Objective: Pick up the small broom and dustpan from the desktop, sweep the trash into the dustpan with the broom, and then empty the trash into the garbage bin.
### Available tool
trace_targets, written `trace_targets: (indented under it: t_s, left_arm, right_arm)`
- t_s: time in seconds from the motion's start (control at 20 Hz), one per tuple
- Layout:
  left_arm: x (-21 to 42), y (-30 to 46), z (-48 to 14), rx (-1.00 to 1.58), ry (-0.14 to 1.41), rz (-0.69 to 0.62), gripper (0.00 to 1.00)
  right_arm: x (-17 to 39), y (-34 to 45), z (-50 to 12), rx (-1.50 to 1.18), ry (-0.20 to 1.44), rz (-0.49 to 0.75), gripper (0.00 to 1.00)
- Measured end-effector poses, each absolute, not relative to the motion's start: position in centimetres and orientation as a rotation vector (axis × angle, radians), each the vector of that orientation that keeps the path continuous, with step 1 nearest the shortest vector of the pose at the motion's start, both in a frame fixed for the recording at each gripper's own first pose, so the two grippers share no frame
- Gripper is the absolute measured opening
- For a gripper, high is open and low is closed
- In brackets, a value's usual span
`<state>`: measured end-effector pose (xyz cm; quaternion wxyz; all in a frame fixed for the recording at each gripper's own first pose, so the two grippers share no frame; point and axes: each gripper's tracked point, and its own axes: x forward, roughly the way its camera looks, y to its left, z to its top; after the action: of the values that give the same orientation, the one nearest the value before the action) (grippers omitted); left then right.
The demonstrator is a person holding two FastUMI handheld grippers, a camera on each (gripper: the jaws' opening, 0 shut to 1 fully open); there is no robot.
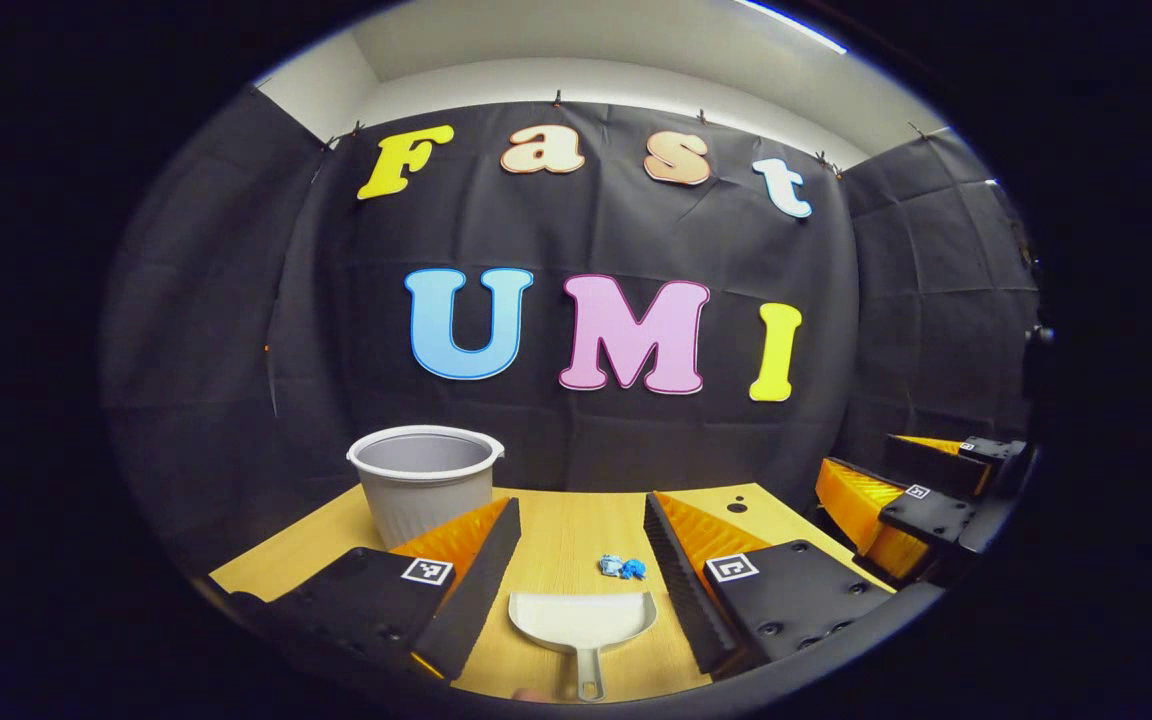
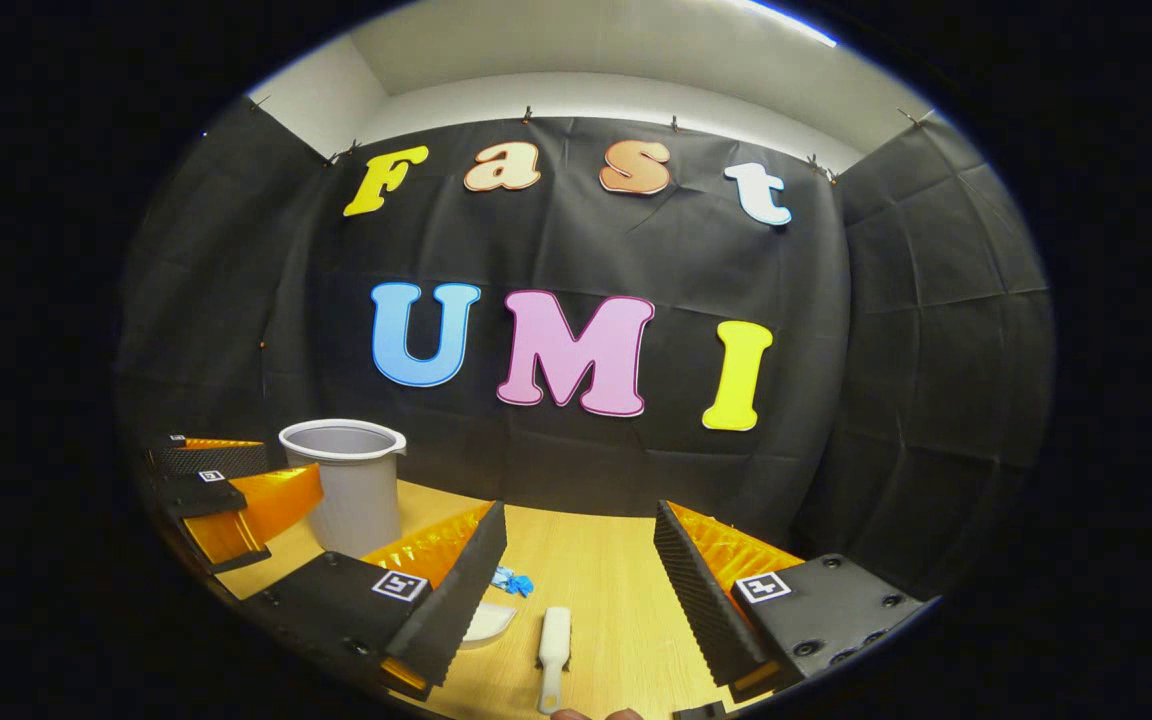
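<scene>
A white dustpan (image 1: 581, 622) lies on the wooden desktop (image 1: 576, 530), handle toward me, between the fingers of my left gripper (image 1: 576, 560), which hovers open above it. Just past its rim sits a small blue crumpled scrap of trash (image 1: 622, 568). In the right gripper view a small white broom (image 2: 553, 640) lies on the desktop (image 2: 616, 580), below my open right gripper (image 2: 576, 590). The trash (image 2: 513, 581) and a corner of the dustpan (image 2: 489, 622) show beside its left finger. A grey garbage bin (image 1: 424, 481) stands at the back left of the desk.
The right gripper (image 1: 921, 505) shows at the right edge of the left gripper view. The left gripper (image 2: 226, 495) shows at the left of the right gripper view, beside the bin (image 2: 345, 484). A small dark hole (image 1: 737, 506) marks the desk's far right.
</scene>
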<state>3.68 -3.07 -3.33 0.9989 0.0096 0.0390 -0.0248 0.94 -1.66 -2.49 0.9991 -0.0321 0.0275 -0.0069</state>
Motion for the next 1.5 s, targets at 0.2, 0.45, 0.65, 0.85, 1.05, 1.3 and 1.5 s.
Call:
trace_targets:
  t_s: [0.2,0.45,0.65,0.85,1.05,1.3,1.5]
  left_arm:
    - [3.4,-3.3,-3.1,0.04,0.077,-0.073,0.75]
    - [3.6,-3.7,-4.7,0.058,0.139,-0.116,0.72]
    - [4.8,-4.2,-8.3,0.048,0.249,-0.127,0.75]
    - [5.7,-4.2,-15.0,0.021,0.456,-0.11,0.75]
    - [4.8,-4.7,-22.8,0.014,0.775,-0.131,0.77]
    - [3.1,-4.6,-29.1,0.037,1.063,-0.109,0.77]
    - [4.4,-4.6,-32.6,0.044,1.247,-0.085,0.77]
  right_arm:
    - [0.9,-1.3,-1.7,-0.049,0.026,-0.021,0.95]
    - [0.6,-0.2,-2.8,-0.025,0.062,-0.024,0.95]
    - [1.1,-0.6,-3.5,-0.057,0.069,-0.003,0.95]
    - [2.1,-2.2,-4.5,-0.063,0.083,-0.005,0.95]
    - [2.5,-3.7,-7.4,-0.033,0.149,-0.006,0.95]
    - [2.8,-4.5,-12.0,-0.014,0.253,0.036,0.95]
    - [3.5,-6.2,-15.7,0.042,0.354,0.014,0.96]
